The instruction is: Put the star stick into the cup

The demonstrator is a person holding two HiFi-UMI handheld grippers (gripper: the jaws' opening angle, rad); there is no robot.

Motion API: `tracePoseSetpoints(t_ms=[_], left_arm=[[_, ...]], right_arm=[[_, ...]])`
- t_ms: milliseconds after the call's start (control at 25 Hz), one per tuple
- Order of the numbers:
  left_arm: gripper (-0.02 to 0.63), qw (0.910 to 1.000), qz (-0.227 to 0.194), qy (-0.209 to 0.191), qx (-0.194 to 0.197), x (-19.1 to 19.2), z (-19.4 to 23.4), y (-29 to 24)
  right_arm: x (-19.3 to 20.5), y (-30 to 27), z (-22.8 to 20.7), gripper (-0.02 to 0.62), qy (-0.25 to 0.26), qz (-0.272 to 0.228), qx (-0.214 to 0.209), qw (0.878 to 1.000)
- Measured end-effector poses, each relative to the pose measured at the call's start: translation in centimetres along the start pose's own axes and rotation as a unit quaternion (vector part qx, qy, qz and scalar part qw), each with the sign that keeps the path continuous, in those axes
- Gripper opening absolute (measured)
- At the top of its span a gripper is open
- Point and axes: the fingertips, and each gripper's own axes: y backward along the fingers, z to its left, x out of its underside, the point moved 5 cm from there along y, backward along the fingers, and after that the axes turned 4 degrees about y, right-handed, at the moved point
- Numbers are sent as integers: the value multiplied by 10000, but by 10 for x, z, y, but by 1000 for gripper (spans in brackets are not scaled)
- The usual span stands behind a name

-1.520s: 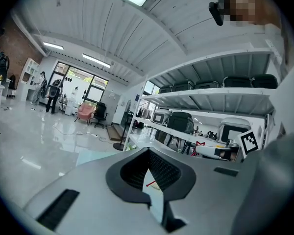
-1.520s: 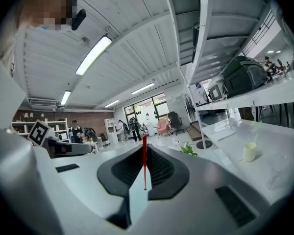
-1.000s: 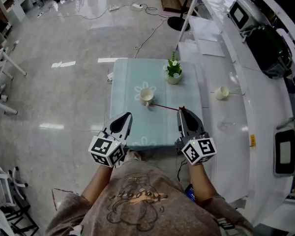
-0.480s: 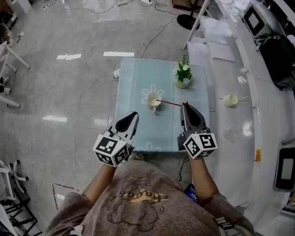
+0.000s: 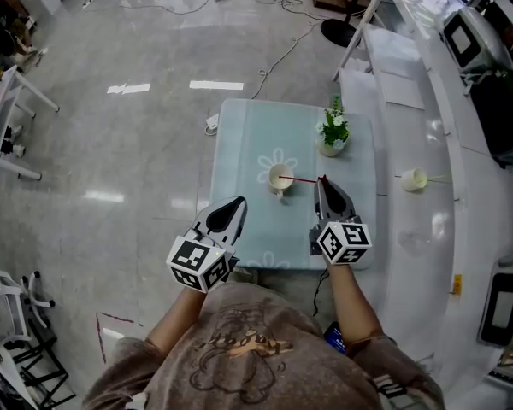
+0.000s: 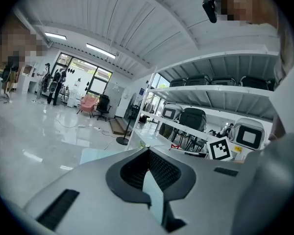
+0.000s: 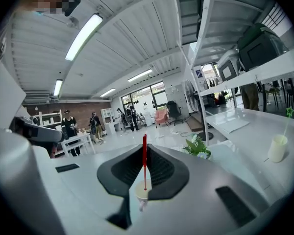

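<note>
Table (image 5: pixel 248 143): right fingers (image 5: pixel 333 203) pinch star stick (image 5: pixel 306 179) at cup (image 5: pixel 280 178); left fingers (image 5: pixel 227 216) together.

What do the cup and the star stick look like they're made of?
The cup looks like smooth cream ceramic: thick rim, small handle. The star stick is thin, straight, evenly red, probably plastic or painted wood; too fine to tell.

The person wears a brownish-grey T-shirt (image 5: pixel 239 348) with short sleeves and a darker line drawing printed across the chest. The left gripper (image 5: pixel 236 203) and right gripper (image 5: pixel 324 183) have smooth grey shells, black ribbed pads (image 6: pixel 162 169) and a white cube (image 5: pixel 201 261) bearing black square markers.
</note>
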Motion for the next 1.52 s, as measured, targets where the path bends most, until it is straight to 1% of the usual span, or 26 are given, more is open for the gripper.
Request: tracePoseSetpoints(t_ms=[320, 680, 1040, 1400, 1520], left_arm=[[21, 9998, 114, 107, -83, 8, 15, -2], [21, 9997, 210, 131, -33, 12, 19, -7], [21, 9995, 286, 141, -16, 13, 25, -8], [21, 9991, 383, 179, 65, 19, 23, -8], [21, 9989, 428, 164, 99, 21, 20, -9]], right_arm=[[33, -23, -3, 23, -67, 292, 55, 9995], [59, -34, -11, 23, -469, 520, 158, 9974], [67, -37, -13, 29, -618, 548, 188, 9964], [68, -31, -21, 69, -632, 574, 288, 9959], [68, -26, -27, 95, -622, 597, 337, 9957]])
